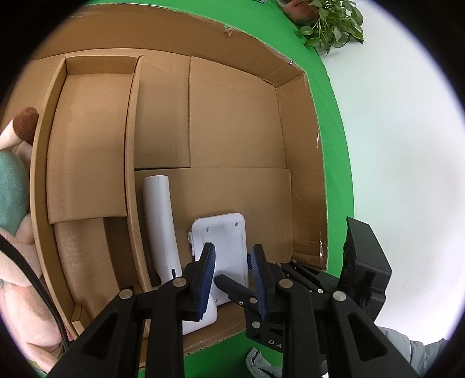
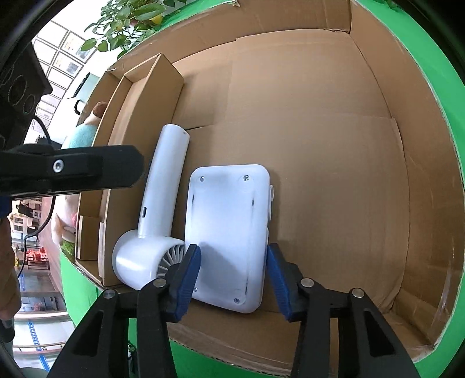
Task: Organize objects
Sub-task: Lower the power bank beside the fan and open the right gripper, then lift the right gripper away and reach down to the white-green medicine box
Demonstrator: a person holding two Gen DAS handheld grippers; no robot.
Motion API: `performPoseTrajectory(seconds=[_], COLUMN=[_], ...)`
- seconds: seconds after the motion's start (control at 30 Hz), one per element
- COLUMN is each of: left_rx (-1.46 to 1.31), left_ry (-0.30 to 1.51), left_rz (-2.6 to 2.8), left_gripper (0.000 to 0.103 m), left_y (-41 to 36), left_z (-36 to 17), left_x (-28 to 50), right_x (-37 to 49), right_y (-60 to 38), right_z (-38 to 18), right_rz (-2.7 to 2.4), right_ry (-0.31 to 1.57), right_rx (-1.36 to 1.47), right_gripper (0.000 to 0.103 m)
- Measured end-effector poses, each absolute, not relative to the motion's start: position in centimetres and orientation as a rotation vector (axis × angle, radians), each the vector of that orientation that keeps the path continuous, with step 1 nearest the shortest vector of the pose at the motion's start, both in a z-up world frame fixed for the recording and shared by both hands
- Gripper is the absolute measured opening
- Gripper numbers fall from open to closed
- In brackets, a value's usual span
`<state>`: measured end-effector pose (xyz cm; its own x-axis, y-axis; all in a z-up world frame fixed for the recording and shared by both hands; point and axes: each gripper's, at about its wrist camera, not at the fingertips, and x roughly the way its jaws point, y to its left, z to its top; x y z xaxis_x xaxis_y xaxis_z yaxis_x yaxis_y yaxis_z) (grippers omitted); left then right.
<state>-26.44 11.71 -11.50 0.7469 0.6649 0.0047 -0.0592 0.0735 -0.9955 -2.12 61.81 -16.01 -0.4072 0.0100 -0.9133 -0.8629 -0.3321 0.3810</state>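
Note:
A white hair dryer (image 2: pixel 162 203) lies on the floor of a big cardboard box (image 2: pixel 319 145), its handle pointing away. A flat white rectangular device (image 2: pixel 229 232) lies beside it, screws up. My right gripper (image 2: pixel 232 261) is open, its blue pads on either side of the device's near end with small gaps. In the left wrist view the dryer's handle (image 1: pixel 159 226) and the device (image 1: pixel 223 250) show below my left gripper (image 1: pixel 232 258), which is open and hangs above them. The right gripper's black finger (image 1: pixel 235 288) crosses between the left jaws.
A narrow open cardboard box (image 1: pixel 87 145) stands inside the big box along its left side. A plush toy (image 1: pixel 14 203) lies outside the left wall. A potted plant (image 1: pixel 334 26) stands beyond the far corner on the green cloth (image 1: pixel 334 145).

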Motion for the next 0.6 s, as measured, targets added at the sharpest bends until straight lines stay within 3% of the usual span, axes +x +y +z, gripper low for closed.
performPoseTrajectory(seconds=[0.27, 0.37, 0.43, 0.5, 0.6], left_rx=[-1.399, -1.392, -1.379, -1.355, -1.296], left_ry=[-0.546, -0.551, -0.557, -0.561, -0.59], left_rz=[0.623, 0.692, 0.739, 0.809, 0.948], left_gripper=[0.023, 0.023, 0.024, 0.03, 0.05], left_y=[10.7, 9.5, 8.5, 7.4, 4.8], left_z=[-11.3, -11.1, -11.0, -10.7, -10.1], left_x=[-27.0, -27.5, -28.1, -28.5, -29.4], right_x=[-1.6, -0.7, 0.0, 0.1, 0.3], right_y=[61.3, 60.7, 60.0, 59.5, 58.4], right_z=[-15.5, -13.8, -12.1, -10.5, -8.4], right_rz=[1.785, 1.795, 1.816, 1.828, 1.838], right_ry=[1.275, 1.198, 1.127, 1.045, 0.938], right_rx=[-1.163, -1.127, -1.093, -1.068, -1.042], right_gripper=[0.049, 0.07, 0.093, 0.1, 0.102])
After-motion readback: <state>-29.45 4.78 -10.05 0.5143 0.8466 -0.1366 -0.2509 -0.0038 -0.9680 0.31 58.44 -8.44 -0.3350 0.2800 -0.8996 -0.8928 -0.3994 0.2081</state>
